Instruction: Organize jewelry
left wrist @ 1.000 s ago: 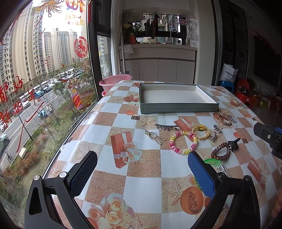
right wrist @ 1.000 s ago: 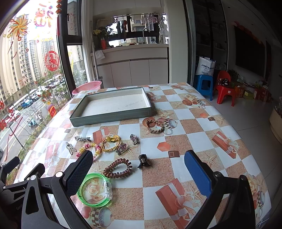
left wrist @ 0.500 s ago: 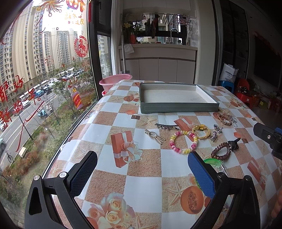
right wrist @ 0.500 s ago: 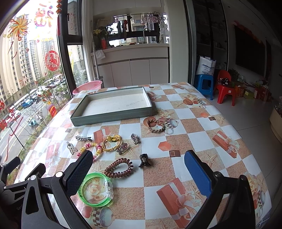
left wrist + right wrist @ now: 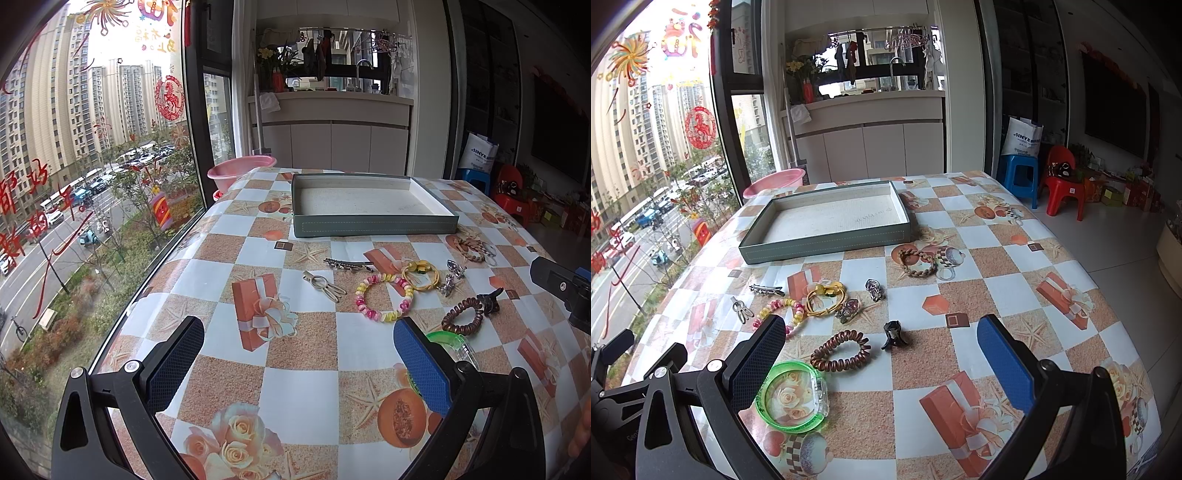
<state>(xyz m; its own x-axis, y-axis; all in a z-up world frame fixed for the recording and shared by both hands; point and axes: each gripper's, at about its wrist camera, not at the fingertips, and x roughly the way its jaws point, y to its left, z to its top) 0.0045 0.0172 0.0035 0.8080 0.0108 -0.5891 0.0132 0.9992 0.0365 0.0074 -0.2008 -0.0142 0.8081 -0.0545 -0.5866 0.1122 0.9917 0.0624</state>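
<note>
An empty grey tray (image 5: 376, 223) (image 5: 827, 242) stands at the far middle of the table. In front of it lie several loose pieces: a pastel bead bracelet (image 5: 384, 297) (image 5: 792, 310), a yellow hair tie (image 5: 421, 275) (image 5: 825, 295), a brown coil hair tie (image 5: 461, 317) (image 5: 840, 350), a black claw clip (image 5: 489, 297) (image 5: 894, 334), a green bangle (image 5: 792, 397), a silver hair clip (image 5: 347, 264) (image 5: 766, 290) and a braided bracelet (image 5: 918, 262). My left gripper (image 5: 295, 363) is open and empty above the near table. My right gripper (image 5: 881, 363) is open and empty, near the coil tie.
A pink basin (image 5: 242, 171) sits past the table's far left corner by the window. Red and blue plastic stools (image 5: 1063, 186) stand on the floor at right. The table edge runs along the window on the left.
Both grippers have edged slightly forward towards the jewelry; both stay open and empty. Nothing on the table has moved.
</note>
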